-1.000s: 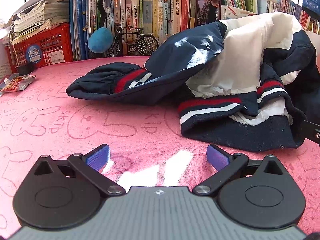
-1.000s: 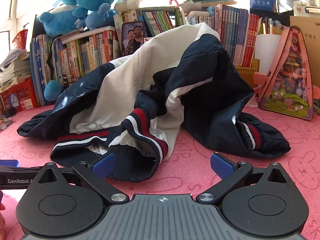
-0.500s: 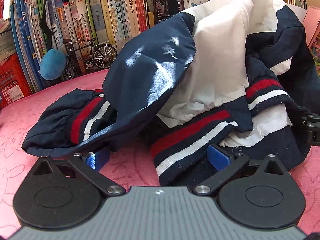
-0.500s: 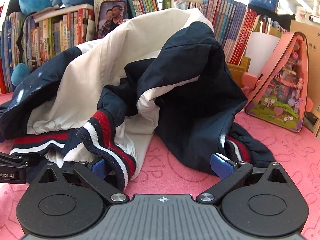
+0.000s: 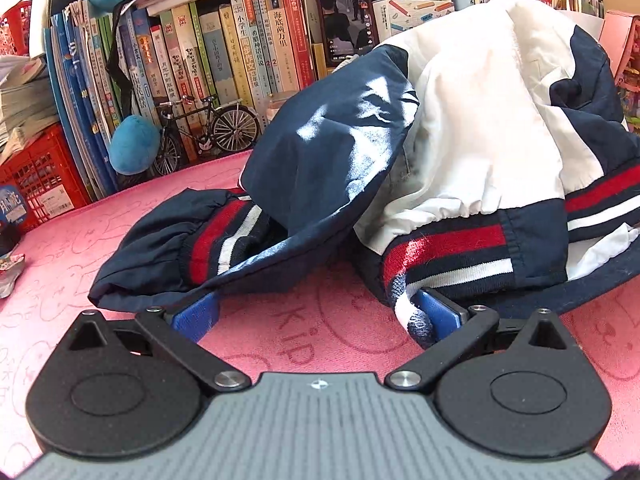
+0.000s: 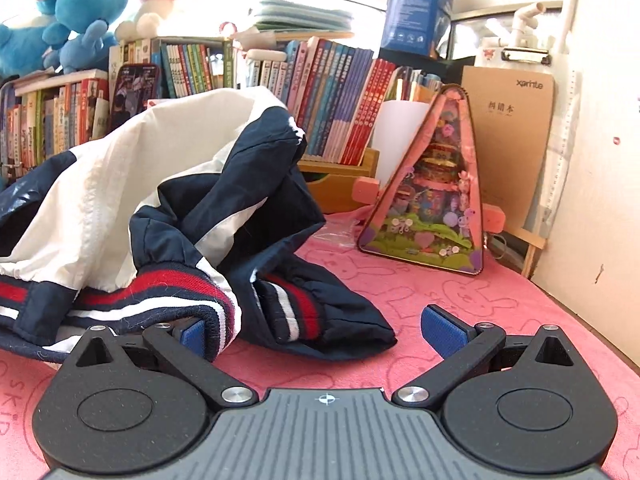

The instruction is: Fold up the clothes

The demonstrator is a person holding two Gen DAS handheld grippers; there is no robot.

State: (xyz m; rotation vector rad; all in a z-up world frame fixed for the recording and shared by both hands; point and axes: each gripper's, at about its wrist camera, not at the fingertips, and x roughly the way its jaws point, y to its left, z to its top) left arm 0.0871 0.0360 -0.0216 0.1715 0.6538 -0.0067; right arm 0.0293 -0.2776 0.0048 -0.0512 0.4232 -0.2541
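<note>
A crumpled navy and white jacket (image 5: 460,128) with red, white and navy ribbed hems lies heaped on the pink towel (image 5: 60,264). My left gripper (image 5: 316,312) is open, low on the towel at the jacket's front edge; its right blue pad (image 5: 438,314) touches the ribbed hem (image 5: 444,256), its left pad (image 5: 196,316) sits under a navy fold. In the right wrist view the jacket (image 6: 120,184) fills the left. My right gripper (image 6: 320,332) is open; a striped cuff (image 6: 296,312) lies between its pads, and the hem (image 6: 160,296) covers the left pad.
Rows of books (image 5: 224,52), a model bicycle (image 5: 208,128), a blue plush (image 5: 132,150) and a red crate (image 5: 36,176) line the back. A pink triangular toy house (image 6: 432,196), a cardboard box (image 6: 512,136) and a wall stand at the right.
Both grippers have moved forward and down to the jacket's front edge. The left now touches the ribbed hem; the right has turned right and straddles the striped cuff. Both stayed open.
</note>
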